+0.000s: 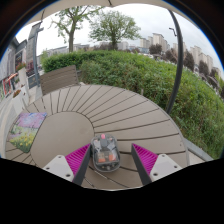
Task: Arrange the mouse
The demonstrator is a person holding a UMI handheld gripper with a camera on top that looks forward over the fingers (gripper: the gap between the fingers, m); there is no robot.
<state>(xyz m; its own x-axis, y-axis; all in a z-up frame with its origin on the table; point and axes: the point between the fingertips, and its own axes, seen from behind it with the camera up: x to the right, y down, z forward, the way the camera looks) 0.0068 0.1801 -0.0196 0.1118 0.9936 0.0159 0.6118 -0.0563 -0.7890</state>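
A big round wooden table [120,115] sits outside, with green bushes [150,75] behind it. A round brown mat [60,135] lies on the table, and a small picture pad [27,130] lies beside it. The mouse [105,152] rests on the table between the fingers. It looks light, hard and smooth, so it may slip. Hold it by its two long sides. The gripper [106,160] is wide open, with gaps on both sides, holding nothing.

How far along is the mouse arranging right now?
Done: the hand-held gripper has closed in on the mouse. In hand: the mouse sits between its fingers; a firm grip isn't clear. Left: setting it down, perhaps on the round mat on the wooden table.
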